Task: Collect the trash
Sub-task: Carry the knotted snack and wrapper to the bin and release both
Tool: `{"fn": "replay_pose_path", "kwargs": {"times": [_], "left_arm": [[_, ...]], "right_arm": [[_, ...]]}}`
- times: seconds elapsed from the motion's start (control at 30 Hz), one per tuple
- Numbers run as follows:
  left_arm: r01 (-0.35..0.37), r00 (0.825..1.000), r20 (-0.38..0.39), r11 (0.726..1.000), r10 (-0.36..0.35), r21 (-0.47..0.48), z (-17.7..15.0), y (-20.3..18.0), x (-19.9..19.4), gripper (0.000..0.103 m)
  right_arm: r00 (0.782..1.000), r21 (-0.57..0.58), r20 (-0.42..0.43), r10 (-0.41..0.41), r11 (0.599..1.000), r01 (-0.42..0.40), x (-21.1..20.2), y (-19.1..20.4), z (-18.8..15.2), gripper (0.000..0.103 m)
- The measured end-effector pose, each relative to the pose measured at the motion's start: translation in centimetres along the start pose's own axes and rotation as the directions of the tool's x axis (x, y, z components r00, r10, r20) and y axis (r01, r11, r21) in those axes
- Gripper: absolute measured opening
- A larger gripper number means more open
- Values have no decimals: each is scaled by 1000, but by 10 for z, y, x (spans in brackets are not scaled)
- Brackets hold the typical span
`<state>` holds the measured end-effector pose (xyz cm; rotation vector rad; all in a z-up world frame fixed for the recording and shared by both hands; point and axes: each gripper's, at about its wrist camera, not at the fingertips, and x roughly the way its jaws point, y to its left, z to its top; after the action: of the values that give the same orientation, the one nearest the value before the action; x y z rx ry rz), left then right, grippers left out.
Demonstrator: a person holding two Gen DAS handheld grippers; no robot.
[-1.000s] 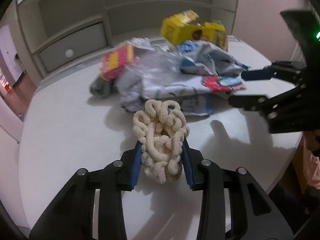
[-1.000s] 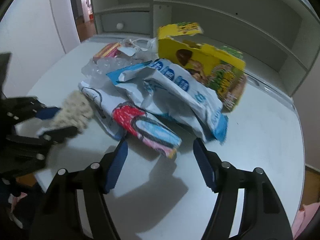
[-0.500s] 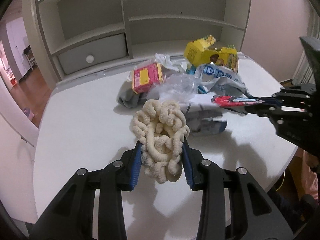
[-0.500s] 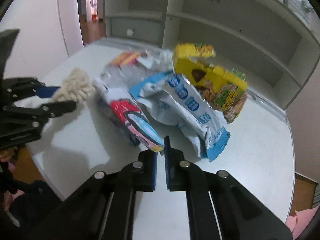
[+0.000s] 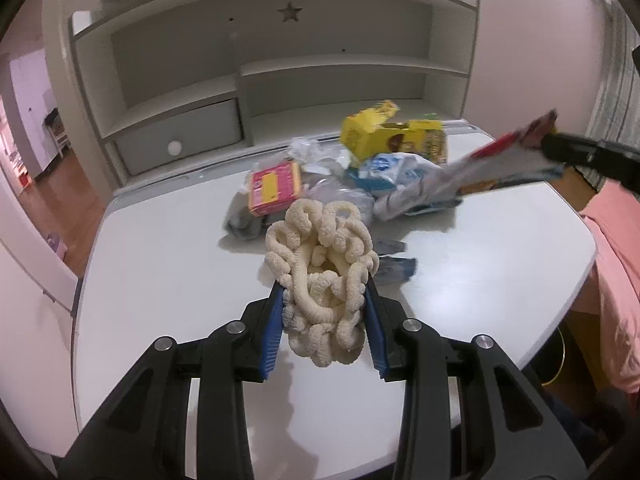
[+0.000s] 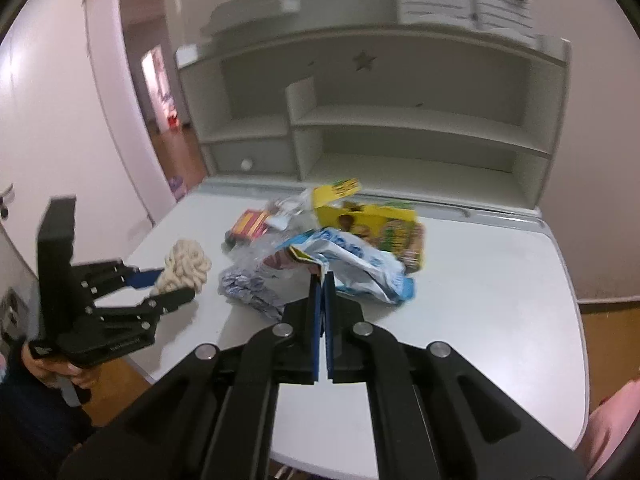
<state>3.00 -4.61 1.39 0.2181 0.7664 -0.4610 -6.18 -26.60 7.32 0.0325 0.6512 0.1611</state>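
My left gripper (image 5: pixel 324 304) is shut on a cream, ropy cloth bundle (image 5: pixel 320 264) and holds it above the white table (image 5: pixel 180 260). The right wrist view shows the same gripper (image 6: pixel 168 282) and bundle (image 6: pixel 186 266) at the left. My right gripper (image 6: pixel 322 280) is shut on the end of a red and silver snack wrapper (image 6: pixel 298 256). The wrapper (image 5: pixel 480 164) hangs slanted from that gripper (image 5: pixel 560 144) above the trash pile. In the pile lie a yellow box (image 5: pixel 394 138), a white and blue bag (image 5: pixel 394 170) and a pink and yellow packet (image 5: pixel 274 188).
A grey shelf unit (image 5: pixel 280 80) with a small drawer (image 5: pixel 180 140) stands along the table's back edge. A person's pink garment (image 5: pixel 616 260) is at the right edge, and a hand (image 6: pixel 52 368) holds the left gripper. Wooden floor and a doorway lie to the left.
The right gripper went from open to shut on the wrapper's end and lifted it off the table. The left gripper rose with the cloth bundle still in it.
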Motion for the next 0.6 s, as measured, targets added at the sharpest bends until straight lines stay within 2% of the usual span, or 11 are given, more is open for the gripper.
{"fn": "replay_pose_path", "kwargs": {"times": [0.17, 0.33, 0.4, 0.47, 0.57, 0.6], "left_arm": [[42, 999, 8, 999, -42, 28, 3, -24, -5, 36], [121, 992, 20, 988, -123, 97, 9, -75, -11, 35], [167, 985, 20, 977, -171, 130, 12, -102, -10, 35], [235, 970, 17, 957, -241, 168, 17, -139, -7, 35], [315, 946, 2, 920, -325, 231, 19, -194, -2, 35], [350, 933, -10, 900, -359, 261, 18, -220, 0, 35]], "right_arm": [[999, 106, 44, -32, 994, 27, -44, -44, -14, 2], [985, 230, 80, -154, 964, 132, -105, -110, -55, 2], [970, 285, 83, -228, 938, 196, -138, -142, -81, 2], [951, 332, 68, -300, 906, 262, -161, -166, -103, 2], [904, 413, 7, -428, 824, 388, -202, -209, -150, 3], [893, 431, -12, -451, 803, 411, -209, -218, -161, 2]]}}
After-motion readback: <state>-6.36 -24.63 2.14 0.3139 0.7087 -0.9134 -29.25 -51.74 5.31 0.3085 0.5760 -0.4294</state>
